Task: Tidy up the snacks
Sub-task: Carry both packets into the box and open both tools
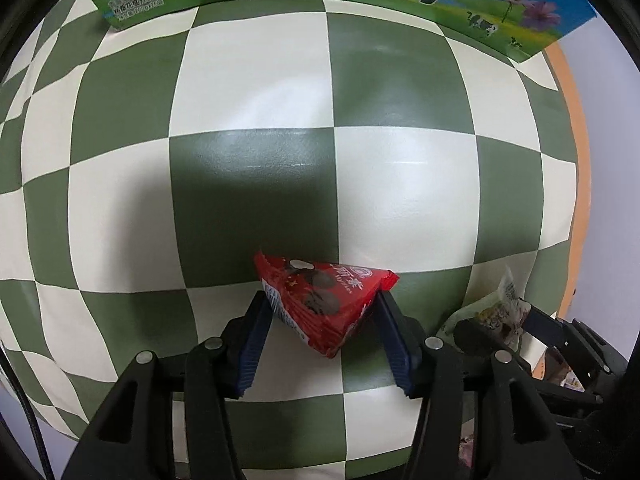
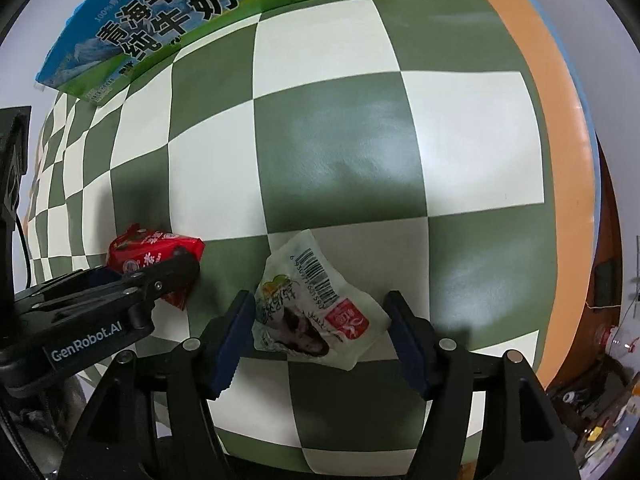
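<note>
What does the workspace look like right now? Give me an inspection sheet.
Surface: green-and-white checked cloth, bare in the middle.
Job's things: red packet and white packet, one in each claw.
Clutter: milk box at the far edge of the cloth.
Grippers: left claw shut on the red packet; right claw has the white packet between its pads, grip unclear.
Cables: black cable beside the left claw.
Surroundings: orange table edge; blurred odds and ends beyond it.
</note>
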`<control>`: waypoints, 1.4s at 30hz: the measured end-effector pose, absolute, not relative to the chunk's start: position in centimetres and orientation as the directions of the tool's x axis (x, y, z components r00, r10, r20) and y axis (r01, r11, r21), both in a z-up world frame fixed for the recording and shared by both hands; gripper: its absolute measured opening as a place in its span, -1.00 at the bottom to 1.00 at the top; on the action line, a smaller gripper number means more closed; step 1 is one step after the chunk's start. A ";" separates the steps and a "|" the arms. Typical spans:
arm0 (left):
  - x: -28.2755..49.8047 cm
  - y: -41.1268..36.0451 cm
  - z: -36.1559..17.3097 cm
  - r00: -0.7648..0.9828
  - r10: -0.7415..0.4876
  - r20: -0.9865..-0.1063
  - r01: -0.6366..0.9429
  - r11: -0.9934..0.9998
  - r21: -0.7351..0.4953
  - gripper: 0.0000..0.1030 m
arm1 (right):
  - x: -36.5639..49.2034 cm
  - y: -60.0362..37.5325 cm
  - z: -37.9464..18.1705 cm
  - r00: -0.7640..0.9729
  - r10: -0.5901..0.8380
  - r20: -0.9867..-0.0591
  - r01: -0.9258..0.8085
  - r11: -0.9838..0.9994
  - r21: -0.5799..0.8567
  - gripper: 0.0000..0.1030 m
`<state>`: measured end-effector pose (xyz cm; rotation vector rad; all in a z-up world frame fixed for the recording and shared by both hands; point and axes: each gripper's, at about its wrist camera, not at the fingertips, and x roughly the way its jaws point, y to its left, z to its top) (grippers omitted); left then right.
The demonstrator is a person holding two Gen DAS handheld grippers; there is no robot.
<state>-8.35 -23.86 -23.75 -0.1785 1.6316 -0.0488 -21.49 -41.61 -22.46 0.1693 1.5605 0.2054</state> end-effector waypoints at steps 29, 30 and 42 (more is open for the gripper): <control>3.5 -16.9 -4.1 0.315 -0.320 -0.893 -0.013 0.940 -0.341 -0.27 | -12.0 -41.5 -4.5 0.367 0.373 -0.852 -0.132 0.928 0.349 -0.16; 5.1 -16.6 -3.9 0.325 -0.310 -0.893 -0.006 0.944 -0.330 -0.27 | -10.7 -41.4 -3.7 0.383 0.375 -0.844 -0.140 0.927 0.348 -0.16; 21.0 -10.6 -10.6 0.226 -0.128 -0.966 -0.056 0.988 -0.144 -0.26 | 8.1 -39.1 -4.0 0.371 0.263 -0.891 -0.124 0.964 0.233 -0.16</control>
